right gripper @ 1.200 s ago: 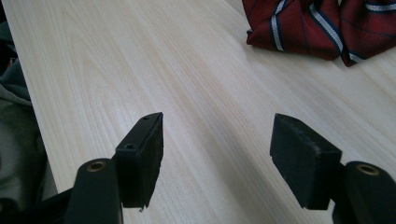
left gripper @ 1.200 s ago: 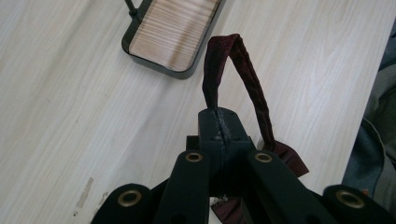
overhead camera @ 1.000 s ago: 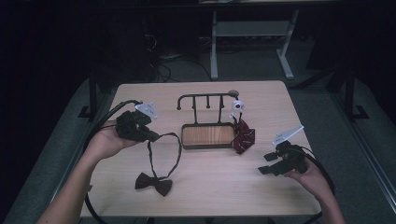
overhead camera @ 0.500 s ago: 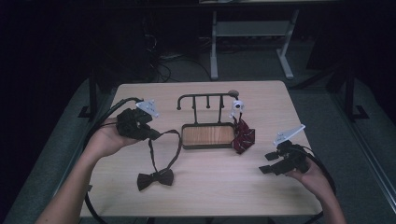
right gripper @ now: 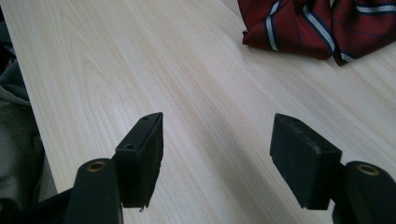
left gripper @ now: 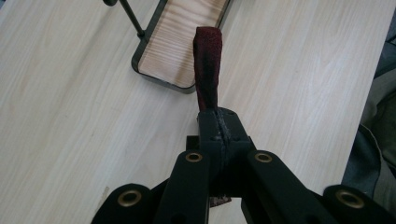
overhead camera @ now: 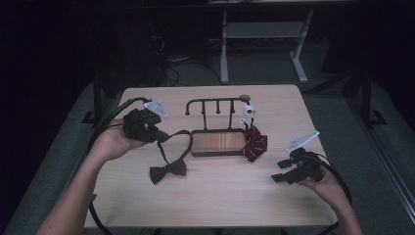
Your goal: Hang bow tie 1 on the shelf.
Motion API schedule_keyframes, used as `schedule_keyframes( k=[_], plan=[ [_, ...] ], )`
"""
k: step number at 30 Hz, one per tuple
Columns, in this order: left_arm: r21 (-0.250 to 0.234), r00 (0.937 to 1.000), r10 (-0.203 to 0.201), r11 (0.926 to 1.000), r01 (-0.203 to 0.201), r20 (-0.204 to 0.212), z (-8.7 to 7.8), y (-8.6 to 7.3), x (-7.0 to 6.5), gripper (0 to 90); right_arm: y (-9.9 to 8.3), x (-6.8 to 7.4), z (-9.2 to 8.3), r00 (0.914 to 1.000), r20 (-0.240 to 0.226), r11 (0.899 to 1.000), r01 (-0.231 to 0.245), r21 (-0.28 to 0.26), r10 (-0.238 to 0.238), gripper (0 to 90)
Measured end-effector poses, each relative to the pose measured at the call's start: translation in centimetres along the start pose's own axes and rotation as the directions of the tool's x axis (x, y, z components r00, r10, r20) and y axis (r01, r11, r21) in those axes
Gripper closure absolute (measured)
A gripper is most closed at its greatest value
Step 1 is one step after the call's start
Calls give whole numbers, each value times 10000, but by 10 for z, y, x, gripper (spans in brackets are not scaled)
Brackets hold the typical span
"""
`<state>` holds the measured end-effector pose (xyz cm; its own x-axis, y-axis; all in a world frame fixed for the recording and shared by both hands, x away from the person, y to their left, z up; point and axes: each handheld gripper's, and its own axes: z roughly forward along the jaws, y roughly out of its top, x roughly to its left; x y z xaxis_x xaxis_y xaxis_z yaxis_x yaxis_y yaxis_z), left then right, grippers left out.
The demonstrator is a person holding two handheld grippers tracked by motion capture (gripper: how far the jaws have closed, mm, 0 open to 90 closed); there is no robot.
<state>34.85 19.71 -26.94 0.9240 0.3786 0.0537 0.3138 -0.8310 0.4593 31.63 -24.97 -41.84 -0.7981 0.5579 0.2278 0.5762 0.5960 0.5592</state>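
Starting at the left of the high view, a forearm comes up from the bottom edge and its hand holds the left gripper [overhead camera: 147,125] over the left part of the table [overhead camera: 210,210]. Its jaws are clamped tight on the strap [overhead camera: 173,147] of a dark bow tie; the left gripper view shows the strap [left gripper: 208,65] rising out from between the closed pads as a dark red band, standing up towards the tray. From the gripper the strap loops to the right and back down to the bow [overhead camera: 168,171], which lies flat on the table, below the gripper and just left of the tray's near corner.

At the middle of the table stands a rack [overhead camera: 215,105] of black pegs with a shallow, wood-floored tray [overhead camera: 218,142] at its foot. Its near corner shows in the left gripper view [left gripper: 182,42]. A small white figure [overhead camera: 248,111] sits at the rack's right end, and a red striped tie [overhead camera: 254,144] lies bunched against the tray's right side.

Farther right, near the table's edge, the other hand holds the right gripper [overhead camera: 296,171] low over the bare wood. Its jaws stand wide apart with nothing between them, pointing towards the striped tie [right gripper: 322,25], which lies well ahead of the pads.
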Motion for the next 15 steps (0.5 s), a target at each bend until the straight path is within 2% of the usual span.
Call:
schedule_keyframes(
  k=[15],
  plan=[
    [177,9999,53,9998,-51,-132,-5,13,6,900,0,0,-2,10000,34,10000,21,-45,-21,344]
  ],
)
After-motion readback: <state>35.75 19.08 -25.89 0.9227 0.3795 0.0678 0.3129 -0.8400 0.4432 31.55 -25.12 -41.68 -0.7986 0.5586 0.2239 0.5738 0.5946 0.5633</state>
